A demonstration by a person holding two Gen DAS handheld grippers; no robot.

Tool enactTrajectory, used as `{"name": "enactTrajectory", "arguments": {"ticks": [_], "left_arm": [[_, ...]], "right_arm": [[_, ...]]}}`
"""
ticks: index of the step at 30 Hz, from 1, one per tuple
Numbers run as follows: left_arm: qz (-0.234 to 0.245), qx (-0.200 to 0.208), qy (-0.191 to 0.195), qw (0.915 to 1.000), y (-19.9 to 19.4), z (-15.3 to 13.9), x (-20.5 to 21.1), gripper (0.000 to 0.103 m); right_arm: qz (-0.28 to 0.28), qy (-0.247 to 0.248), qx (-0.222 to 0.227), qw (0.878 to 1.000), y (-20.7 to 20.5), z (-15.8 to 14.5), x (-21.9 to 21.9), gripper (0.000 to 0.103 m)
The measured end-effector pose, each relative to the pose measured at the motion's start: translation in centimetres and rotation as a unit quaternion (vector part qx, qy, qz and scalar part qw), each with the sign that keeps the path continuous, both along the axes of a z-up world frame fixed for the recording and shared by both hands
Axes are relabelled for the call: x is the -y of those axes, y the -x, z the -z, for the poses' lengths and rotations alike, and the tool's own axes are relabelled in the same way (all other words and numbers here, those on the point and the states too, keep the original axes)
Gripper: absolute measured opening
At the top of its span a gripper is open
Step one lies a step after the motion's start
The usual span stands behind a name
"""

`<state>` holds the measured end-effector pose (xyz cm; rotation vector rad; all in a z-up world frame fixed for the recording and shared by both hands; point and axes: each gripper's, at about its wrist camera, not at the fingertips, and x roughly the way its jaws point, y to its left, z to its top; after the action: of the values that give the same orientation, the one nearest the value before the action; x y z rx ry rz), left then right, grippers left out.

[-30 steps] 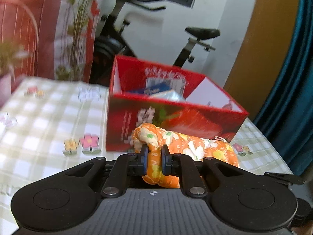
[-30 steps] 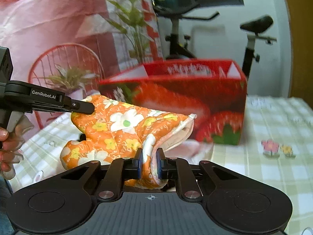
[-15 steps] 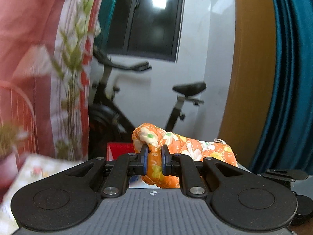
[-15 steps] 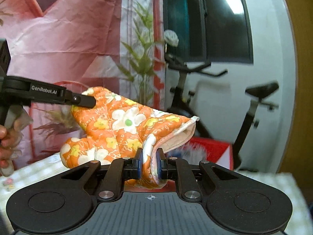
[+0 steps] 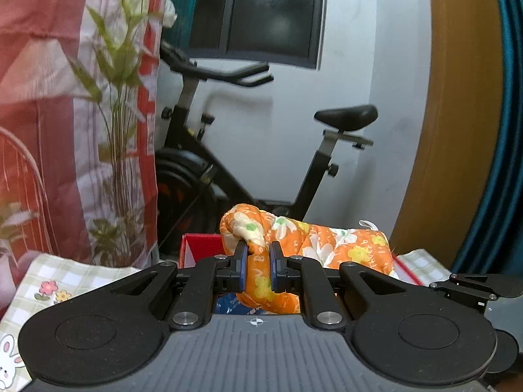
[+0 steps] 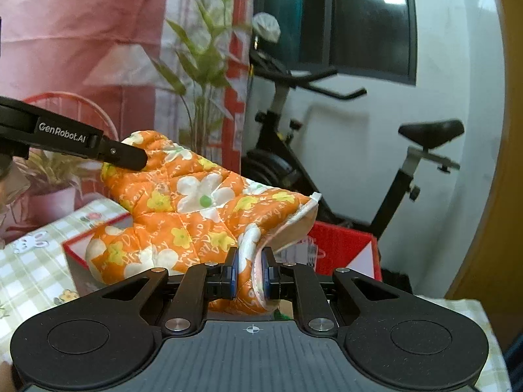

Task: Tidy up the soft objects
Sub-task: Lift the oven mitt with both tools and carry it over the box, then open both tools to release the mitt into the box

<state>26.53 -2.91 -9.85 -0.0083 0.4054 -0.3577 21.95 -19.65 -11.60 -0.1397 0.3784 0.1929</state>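
Oven mitt (image 6: 196, 209) was up in the air over the red box (image 6: 343, 248), slung between our two grippers. Left gripper (image 5: 258, 263) had its jaws clamped on the fingertip end; right gripper (image 6: 250, 272) was pinched tight on the cuff hem. Quilted fabric, so we judged it light, soft and floppy, with no slip risk on the padded weave and nothing to break. It sagged a little at the thumb. Best holds looked like the two ends we already had; a middle grab would likely fold it. Box sat on the checked tablecloth (image 6: 29, 271), open top, something blue (image 5: 228, 303) already inside. Behind it: exercise bike (image 6: 327, 150), a tall plant (image 5: 121, 150), a pink curtain (image 6: 81, 39). Nothing blocked the drop; only the box walls needed clearing.
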Motion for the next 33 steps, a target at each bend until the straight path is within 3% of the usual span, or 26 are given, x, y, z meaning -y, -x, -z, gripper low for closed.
{"name": "enactTrajectory", "arguments": {"ticks": [3, 6, 7, 13, 17, 19, 21, 23, 25, 26, 33], "left_arm": [[-0.003, -0.019, -0.006, 0.9998, -1.3, 1.1, 0.2, 0.02], [-0.008, -0.036, -0.013, 0.9992, -2.1, 2.0, 0.1, 0.048], [-0.009, -0.036, -0.014, 0.9992, -2.1, 2.2, 0.0, 0.051], [-0.003, -0.052, -0.023, 0.9984, -2.1, 3.2, -0.3, 0.051], [-0.003, -0.058, -0.028, 0.9979, -1.9, 3.4, -0.6, 0.055], [-0.006, -0.058, -0.027, 0.9979, -1.4, 3.3, -0.7, 0.063], [-0.009, -0.057, -0.026, 0.998, -1.0, 3.1, -0.9, 0.07], [-0.011, -0.06, -0.027, 0.9978, -0.5, 2.9, -1.0, 0.08], [-0.012, -0.061, -0.028, 0.9976, 0.1, 2.7, -1.1, 0.093], [-0.012, -0.062, -0.029, 0.9976, 0.5, 2.6, -1.1, 0.095], [-0.006, -0.067, -0.032, 0.9973, 4.0, 1.8, -2.0, 0.103]], "right_arm": [[0.011, -0.012, -0.02, 1.0, -1.5, 1.0, 0.3, 0.013], [0.021, -0.023, -0.039, 0.999, -2.6, 1.8, 0.6, 0.013], [0.022, -0.023, -0.044, 0.999, -2.9, 2.0, 0.5, 0.013], [0.023, -0.019, -0.071, 0.997, -3.6, 3.0, 0.0, 0.014], [0.045, 0.006, -0.067, 0.997, -3.3, 3.0, -0.2, 0.029], [0.057, 0.018, -0.06, 0.996, -2.9, 2.8, -0.1, 0.041], [0.064, 0.019, -0.051, 0.996, -2.4, 2.4, 0.2, 0.065], [0.066, 0.017, -0.043, 0.997, -1.8, 2.0, 0.6, 0.073], [0.063, 0.007, -0.036, 0.997, -1.1, 1.5, 1.0, 0.087], [0.061, 0.0, -0.032, 0.998, -0.6, 1.3, 1.2, 0.099], [0.061, -0.024, -0.019, 0.998, 3.1, 0.2, 1.2, 0.103]]}}
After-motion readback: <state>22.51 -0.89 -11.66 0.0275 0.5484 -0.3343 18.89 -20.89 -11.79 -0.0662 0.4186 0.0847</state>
